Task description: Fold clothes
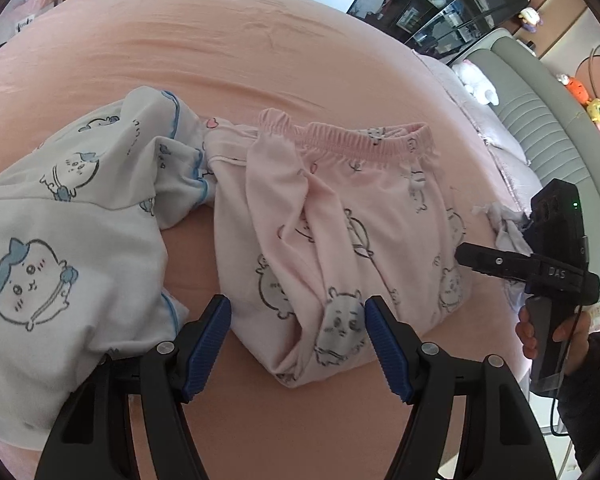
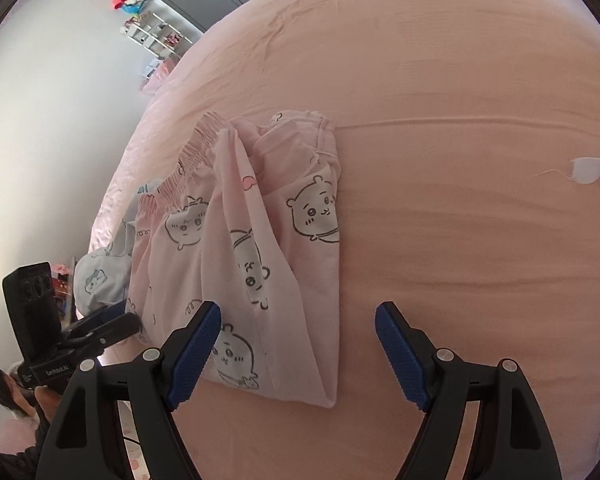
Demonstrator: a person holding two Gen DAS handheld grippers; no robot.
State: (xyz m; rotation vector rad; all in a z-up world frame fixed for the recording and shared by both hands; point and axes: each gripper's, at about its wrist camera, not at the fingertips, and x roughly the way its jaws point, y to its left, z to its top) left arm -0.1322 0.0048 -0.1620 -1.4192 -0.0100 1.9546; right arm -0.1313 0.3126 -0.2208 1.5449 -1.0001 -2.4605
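Pink bedding (image 1: 260, 52) covers the bed, and near its front edge the pink pyjama trousers (image 1: 340, 216) are laid crumpled, the elastic waistband turned toward the far side. A white and blue pyjama top (image 1: 60, 208) is seen just beside them, toward the bed's left edge. The left gripper (image 1: 298, 344) is held released above the lower end of the trousers, and the right gripper (image 2: 298, 354) is released too, their near corner lying under it without being clamped.

Pink bed (image 2: 460, 80), perhaps grey headboard (image 1: 540, 120)
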